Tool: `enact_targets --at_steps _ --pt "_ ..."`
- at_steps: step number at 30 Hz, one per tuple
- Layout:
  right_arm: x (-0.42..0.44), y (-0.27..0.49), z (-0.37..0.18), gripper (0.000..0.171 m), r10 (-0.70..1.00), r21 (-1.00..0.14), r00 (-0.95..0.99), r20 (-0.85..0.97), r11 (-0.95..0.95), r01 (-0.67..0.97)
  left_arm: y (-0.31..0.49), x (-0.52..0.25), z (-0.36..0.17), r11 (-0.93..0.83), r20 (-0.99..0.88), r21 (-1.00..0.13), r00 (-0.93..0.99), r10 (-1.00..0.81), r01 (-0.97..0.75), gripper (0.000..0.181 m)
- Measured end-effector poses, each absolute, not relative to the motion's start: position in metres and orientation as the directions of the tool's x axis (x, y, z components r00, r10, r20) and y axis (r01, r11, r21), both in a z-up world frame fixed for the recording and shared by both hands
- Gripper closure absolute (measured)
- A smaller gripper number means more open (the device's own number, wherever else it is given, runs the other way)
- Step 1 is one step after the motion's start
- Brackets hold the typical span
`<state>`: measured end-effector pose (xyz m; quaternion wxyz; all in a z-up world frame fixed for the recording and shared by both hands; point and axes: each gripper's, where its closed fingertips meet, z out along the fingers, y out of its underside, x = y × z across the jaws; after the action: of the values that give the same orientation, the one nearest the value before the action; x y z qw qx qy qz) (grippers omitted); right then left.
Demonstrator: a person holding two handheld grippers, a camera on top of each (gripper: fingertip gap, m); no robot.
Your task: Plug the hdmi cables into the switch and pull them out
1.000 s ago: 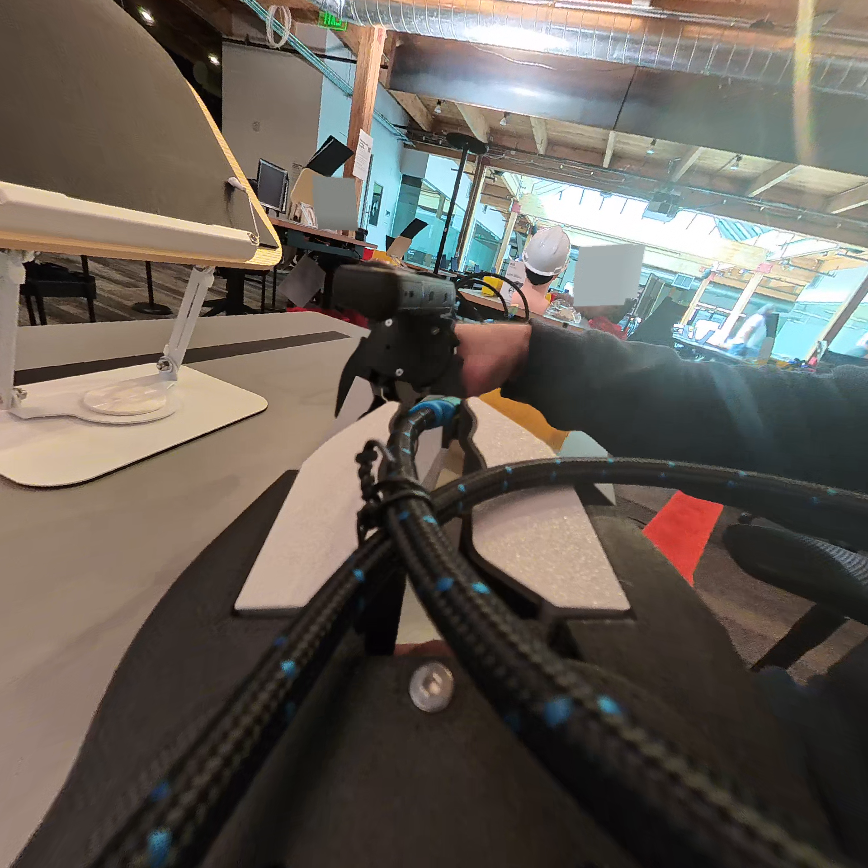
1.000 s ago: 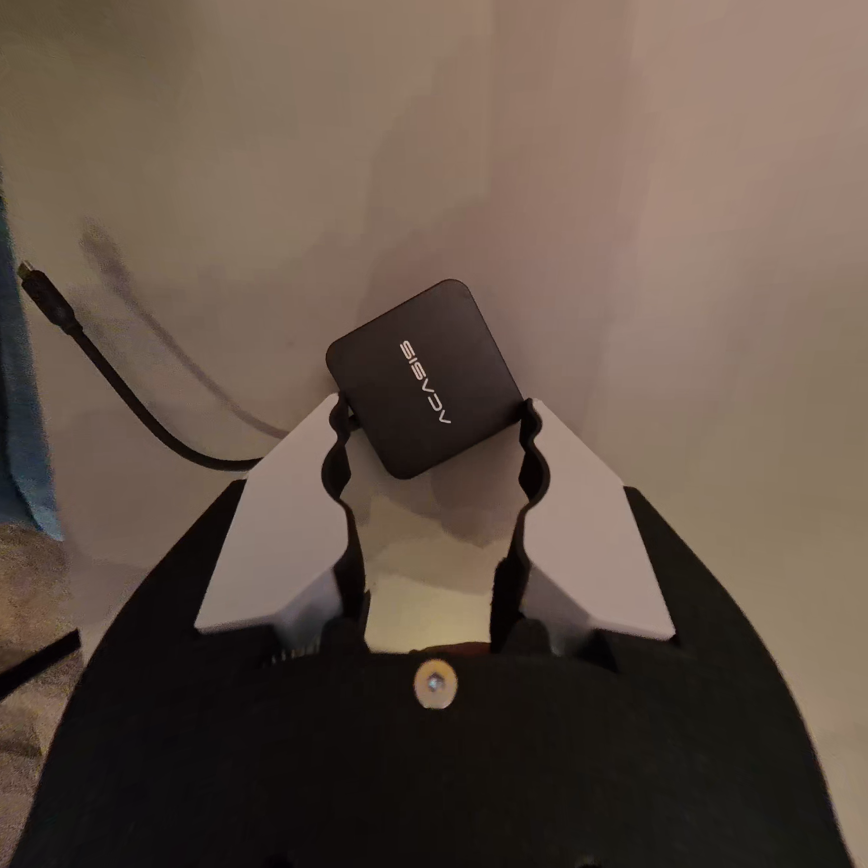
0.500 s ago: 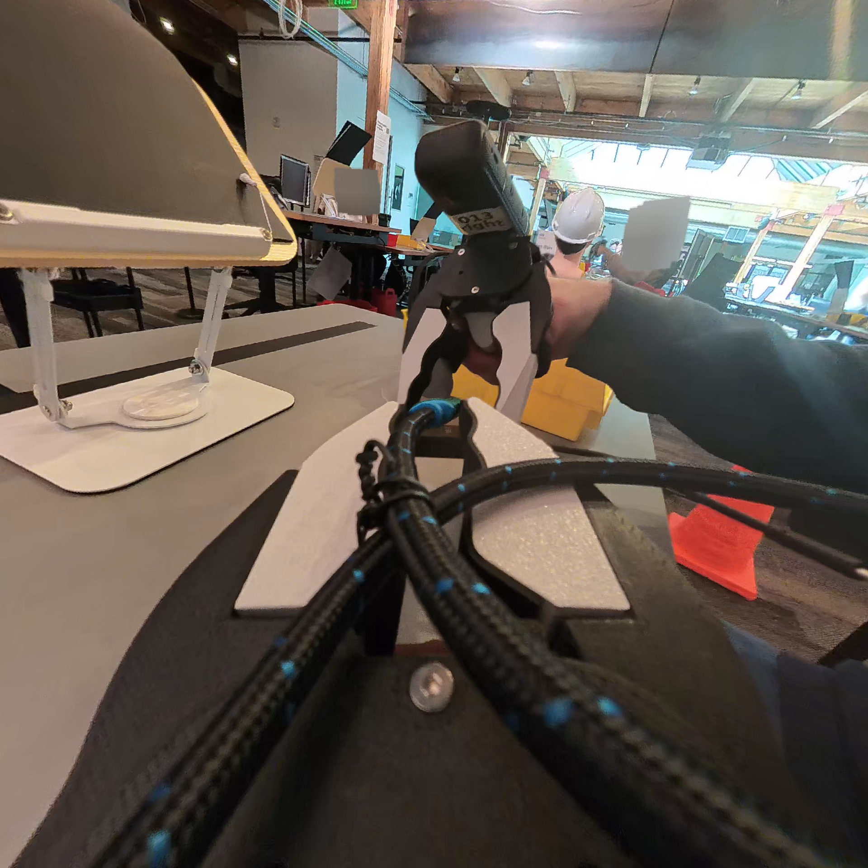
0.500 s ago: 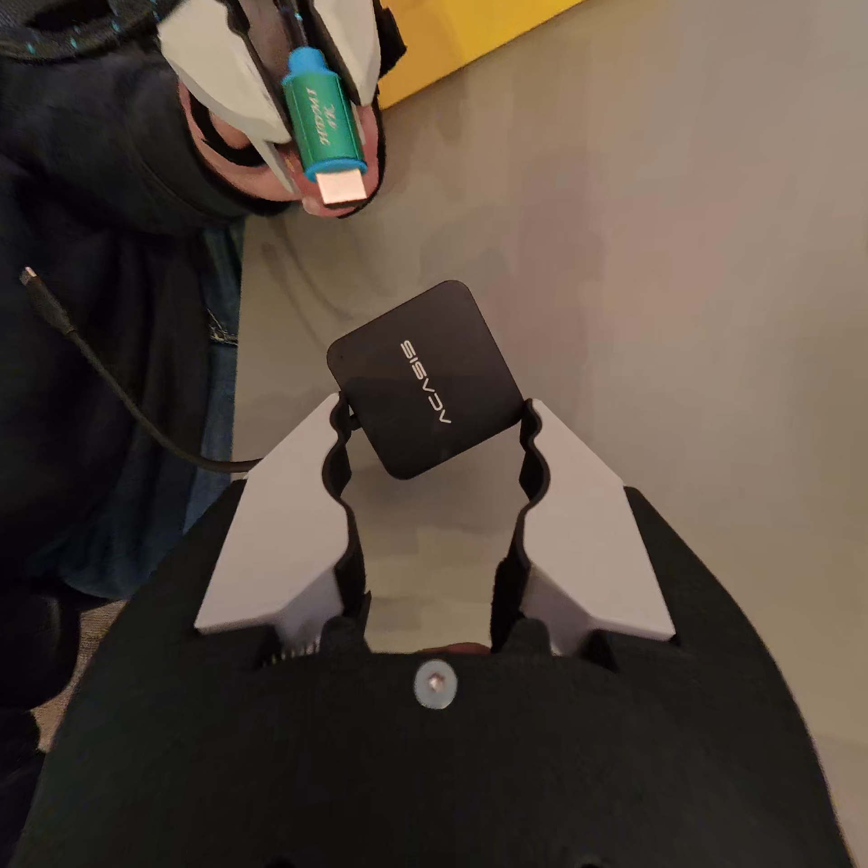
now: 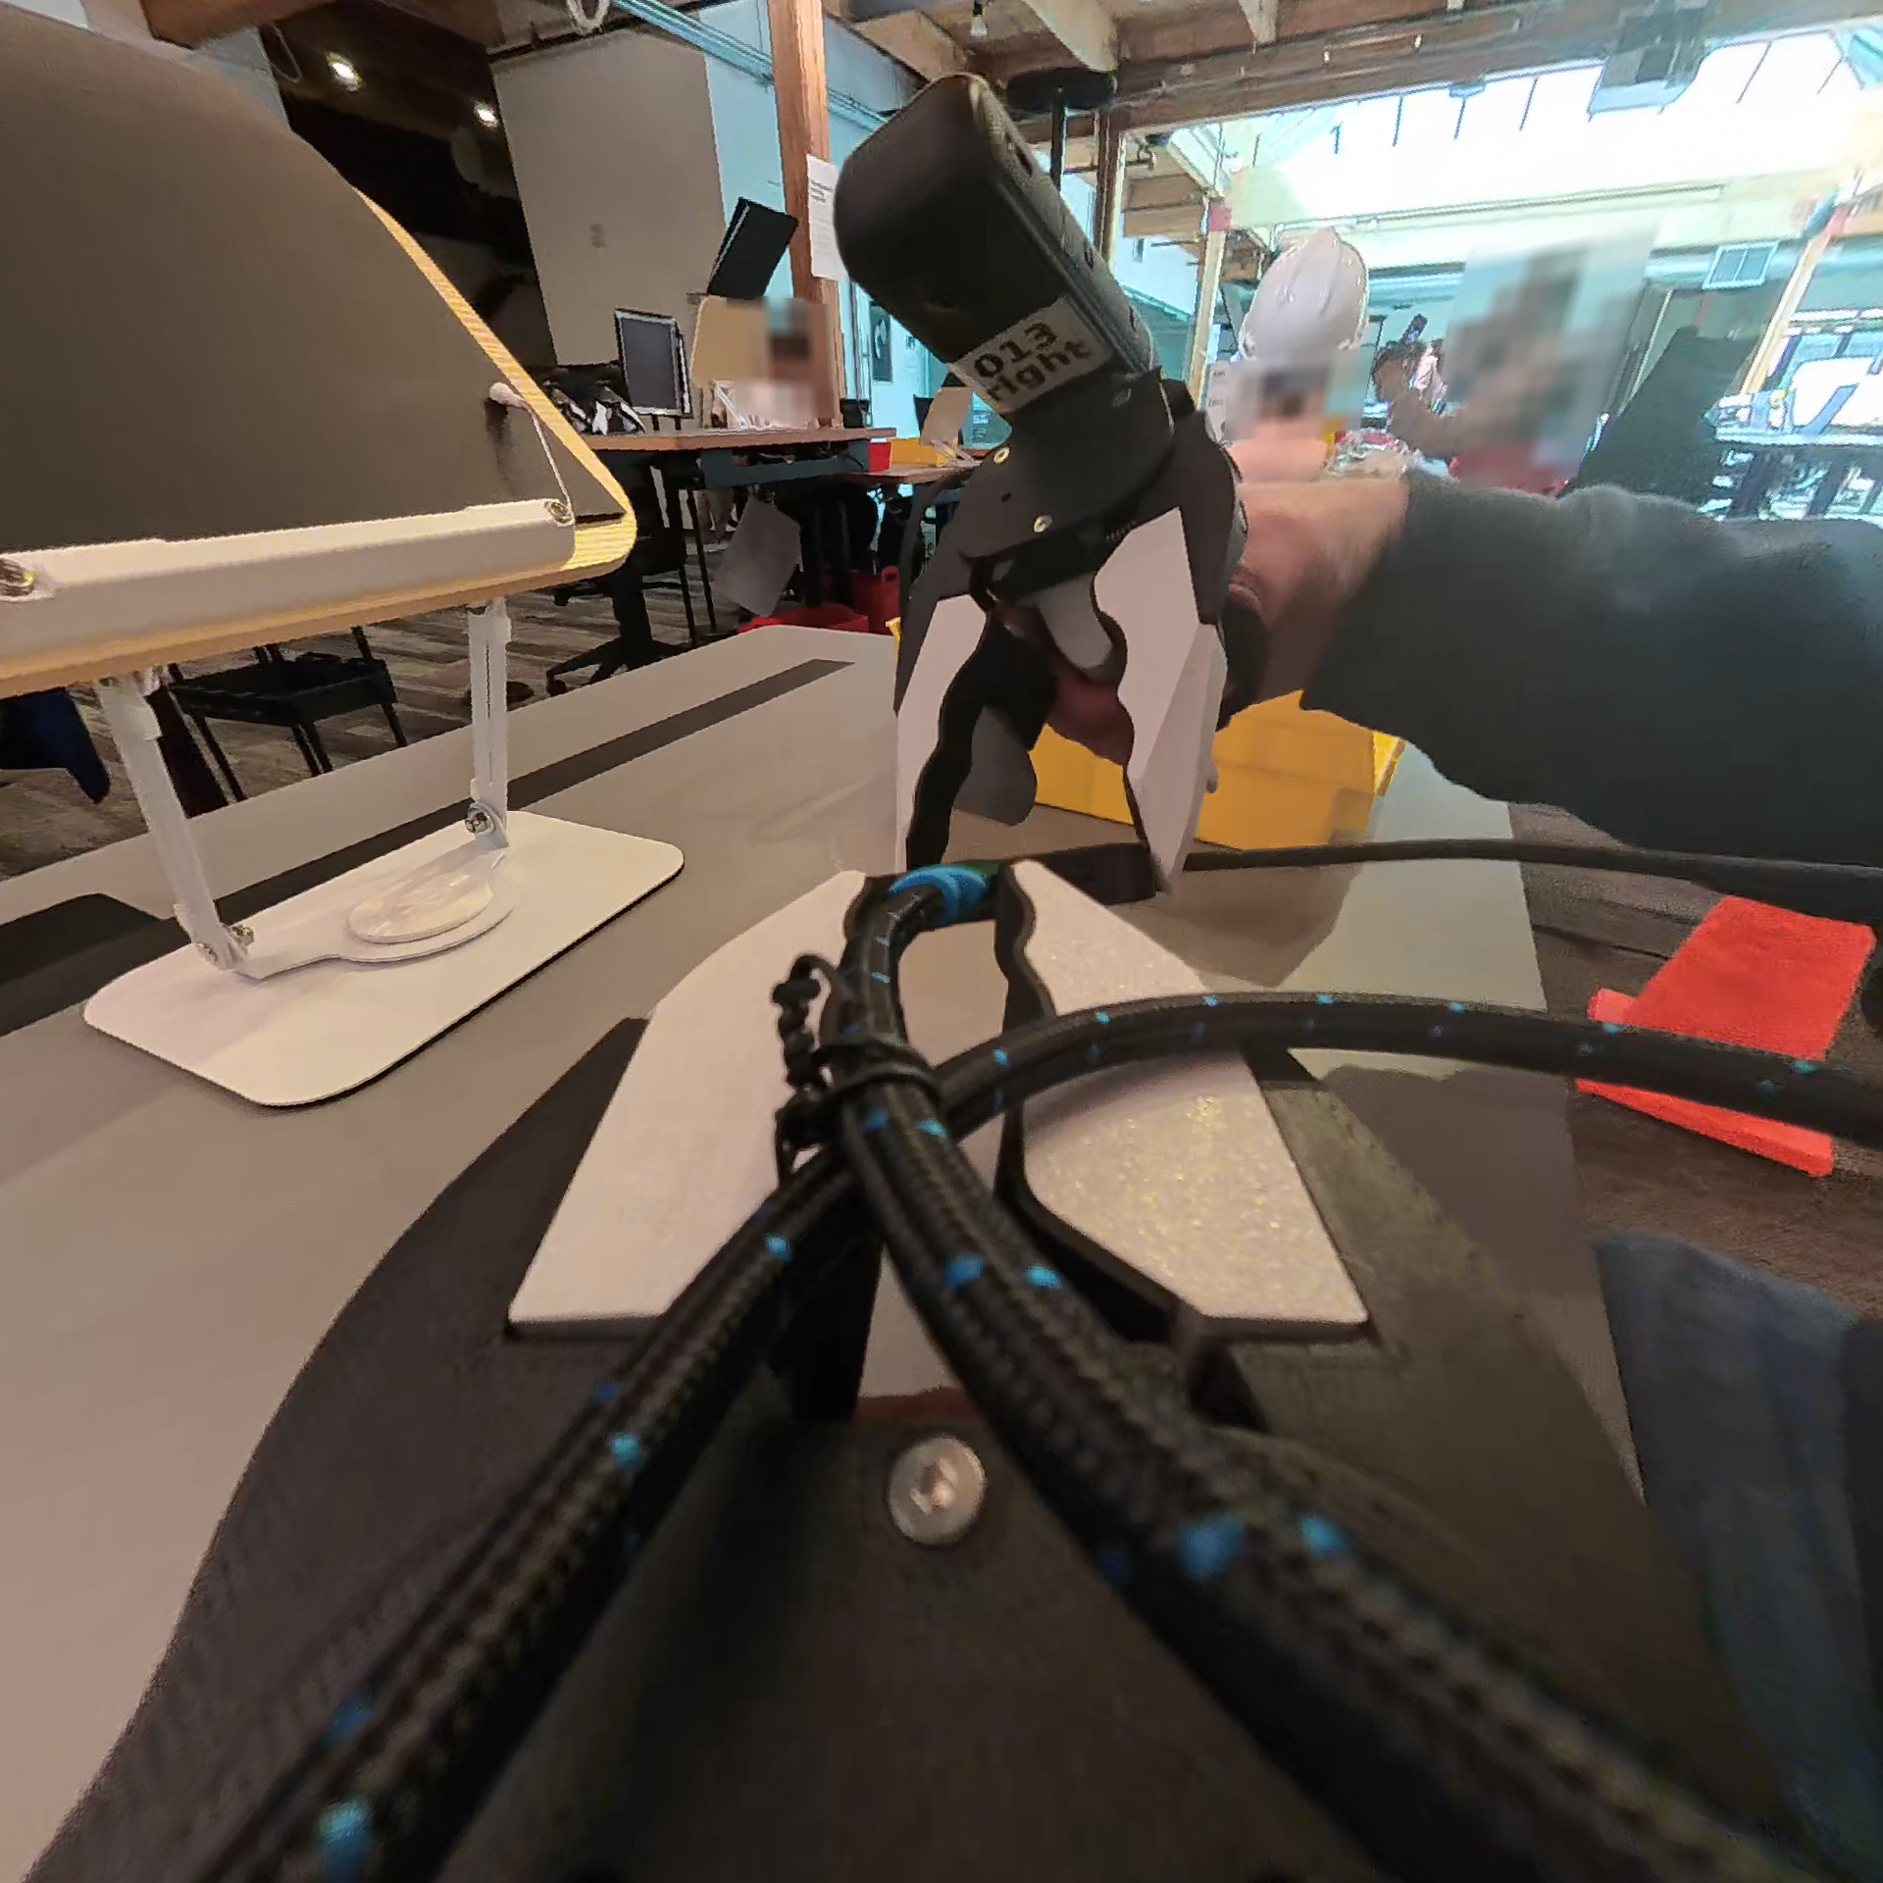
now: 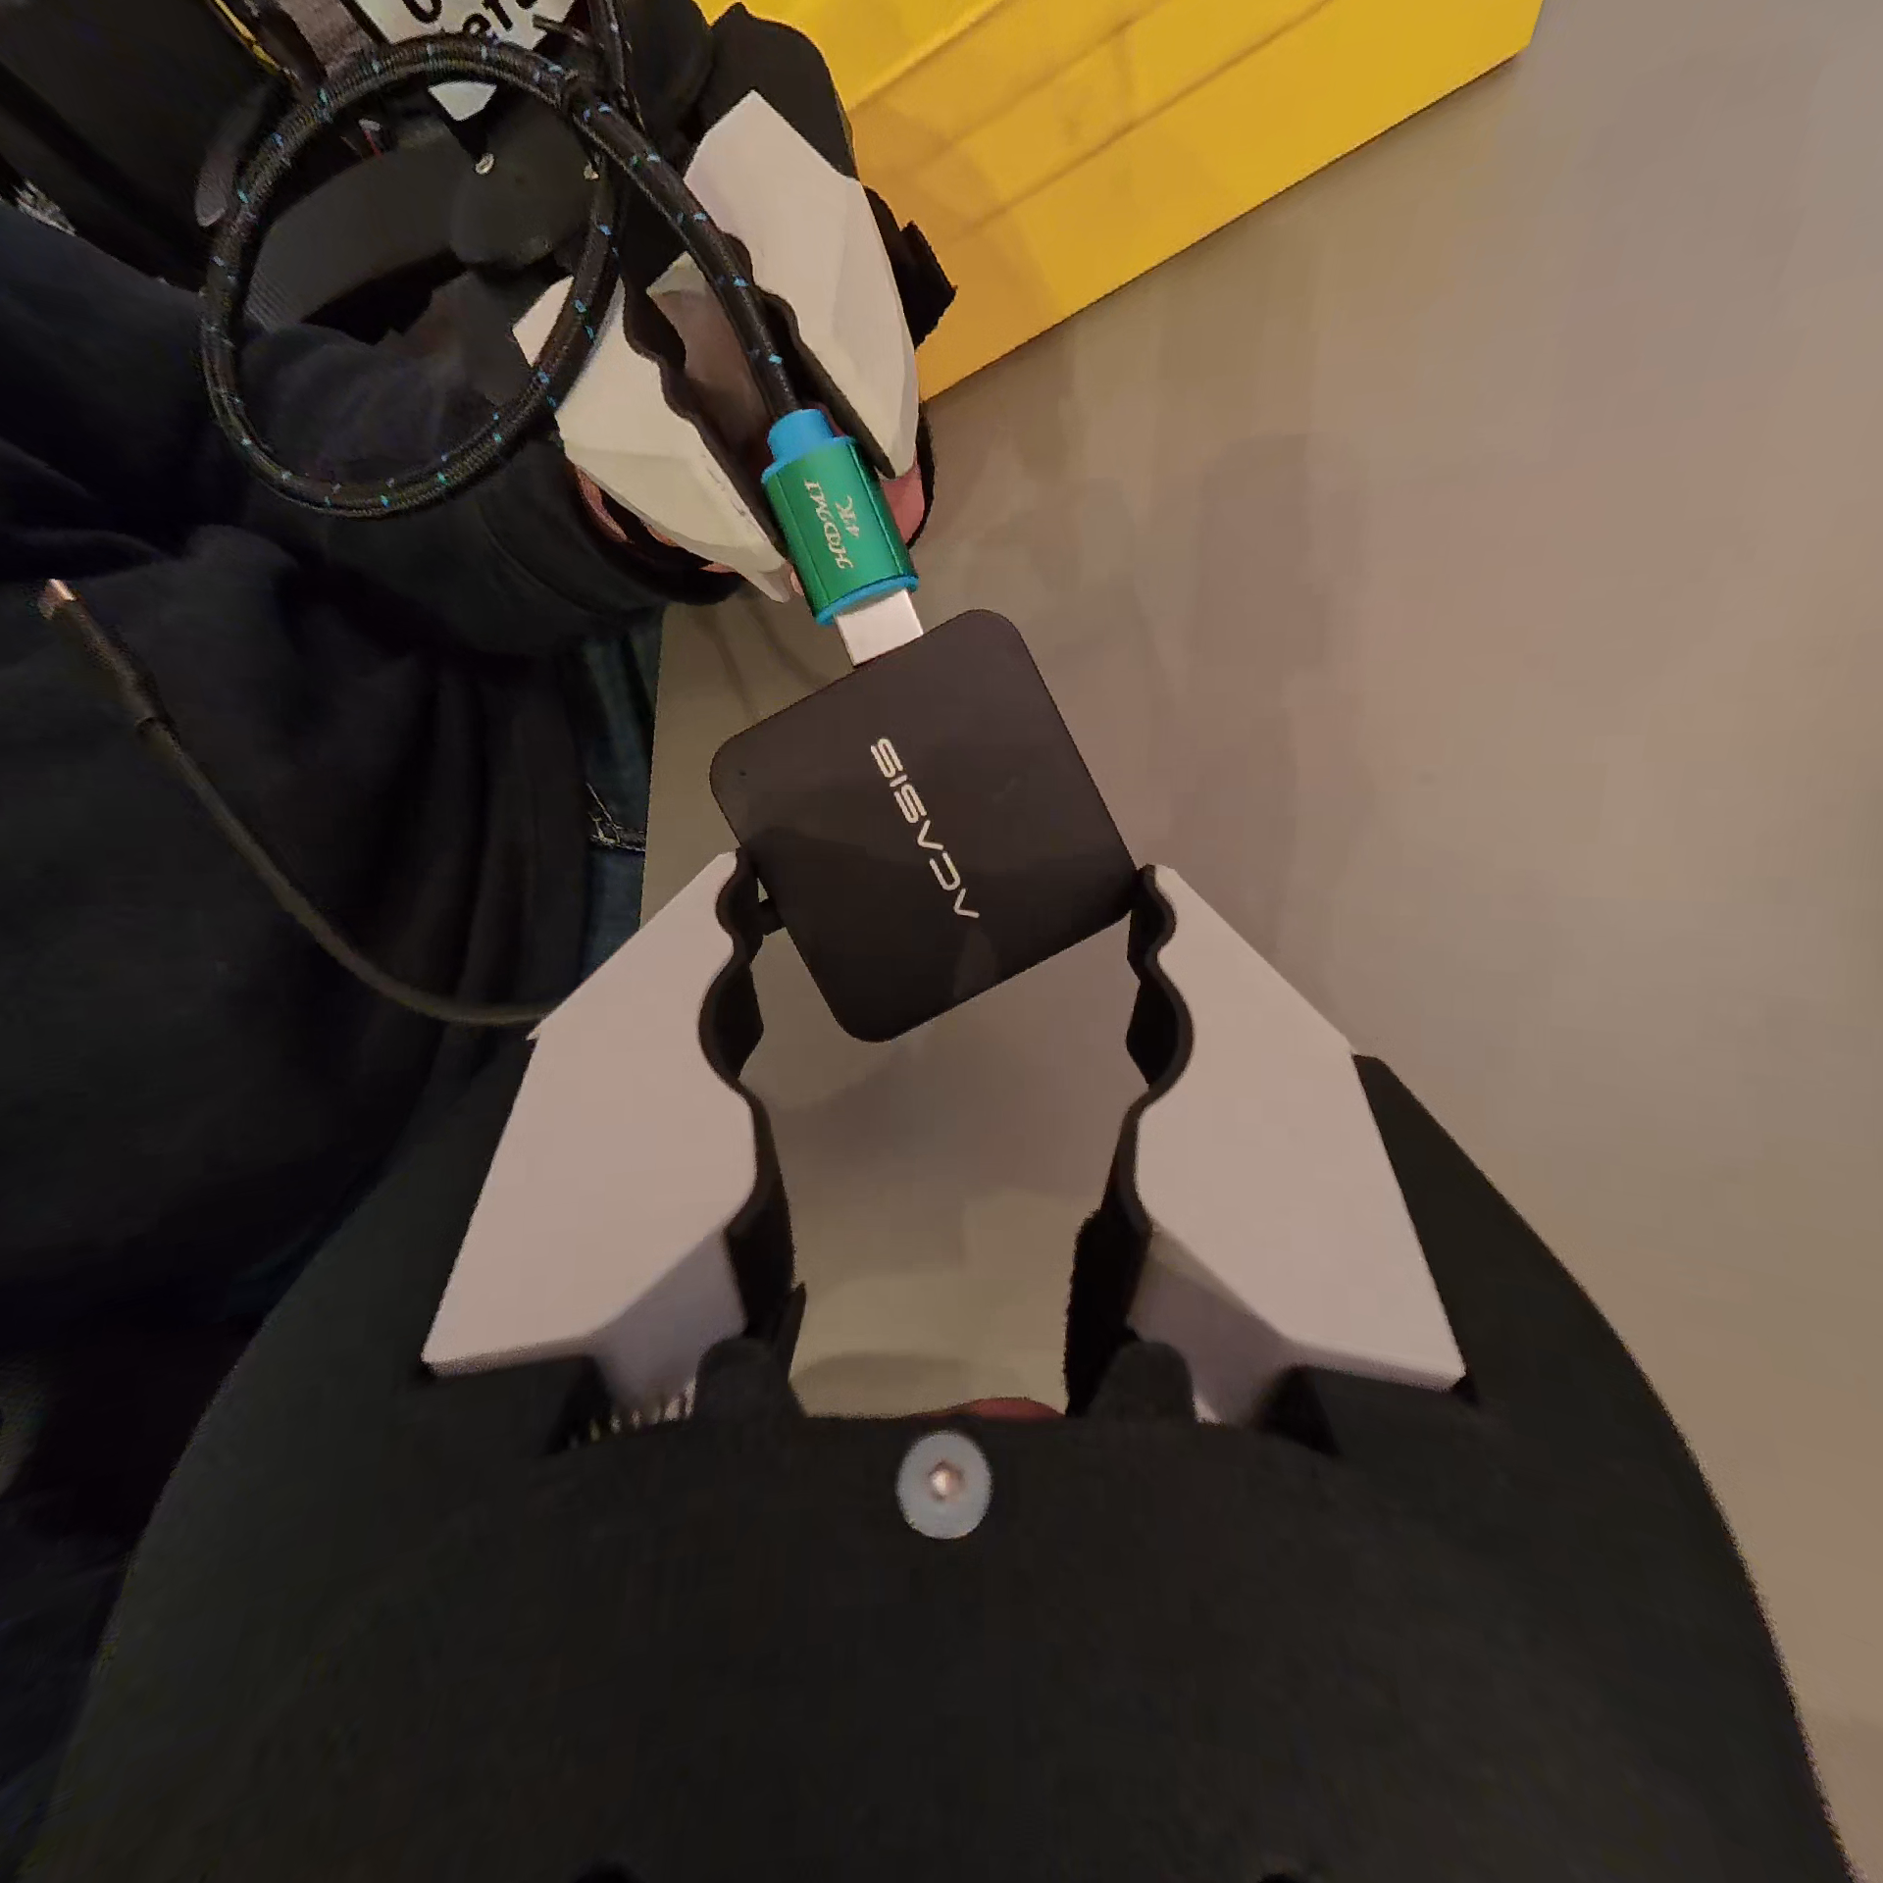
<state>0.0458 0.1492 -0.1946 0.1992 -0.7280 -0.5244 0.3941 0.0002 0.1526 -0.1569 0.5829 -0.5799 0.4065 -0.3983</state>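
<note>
Two grippers cooperating: right gripper (image 6: 943, 897) is clamping the HDMI switch (image 6: 922, 825) steady over the bench (image 6: 1427, 611) edge, while left gripper (image 6: 805, 509), closed on the HDMI plug (image 6: 841, 540), is lining it up at the port.

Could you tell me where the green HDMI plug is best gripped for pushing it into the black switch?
Grip the green plug on its two flat faces, from behind along the cable, as the left gripper does. That leaves the metal tip free, and it sits right at the edge of the switch, which the right gripper clamps by two opposite sides.
</note>
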Motion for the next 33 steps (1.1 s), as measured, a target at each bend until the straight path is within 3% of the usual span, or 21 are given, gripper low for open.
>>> enact_targets --at_steps 14,33 --pt "0.047 0.146 -0.193 0.1 0.915 -0.712 0.149 -0.374 -0.386 0.586 0.149 0.005 -0.16 0.068 -0.092 -0.994 0.354 -0.931 -0.08 0.16" --pt "0.036 0.144 -0.18 0.101 0.921 -0.795 0.138 -0.364 -0.385 0.468 0.147 0.0 -0.146 0.031 -0.012 -0.998 0.343 -0.939 0.048 0.159"
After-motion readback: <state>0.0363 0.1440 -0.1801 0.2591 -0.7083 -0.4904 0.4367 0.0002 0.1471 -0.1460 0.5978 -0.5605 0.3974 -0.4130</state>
